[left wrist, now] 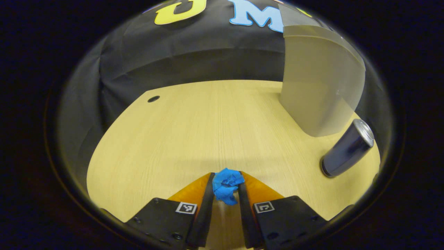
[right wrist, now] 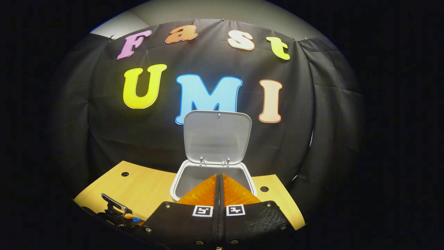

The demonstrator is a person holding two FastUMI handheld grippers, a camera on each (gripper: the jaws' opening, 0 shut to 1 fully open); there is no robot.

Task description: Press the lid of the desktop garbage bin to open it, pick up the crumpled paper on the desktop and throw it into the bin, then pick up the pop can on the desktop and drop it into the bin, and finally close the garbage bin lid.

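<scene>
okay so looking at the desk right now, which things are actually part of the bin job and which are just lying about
Part of the job:
- crumpled paper, pinched in the left claw
- pop can, standing on the desk
- garbage bin, its lid standing open
- right claw, shut, held above the bin

Just there:
- wooden desk
- cable holes in the desk
- black cloth wall

The pale wood-grain surface [left wrist: 194, 132], with a small round hole [left wrist: 153, 99] near its far left corner, carries the garbage bin [left wrist: 317, 93] at the far right and, just beside it and nearer, 1 dark pop can [left wrist: 347, 148] standing upright.
</scene>
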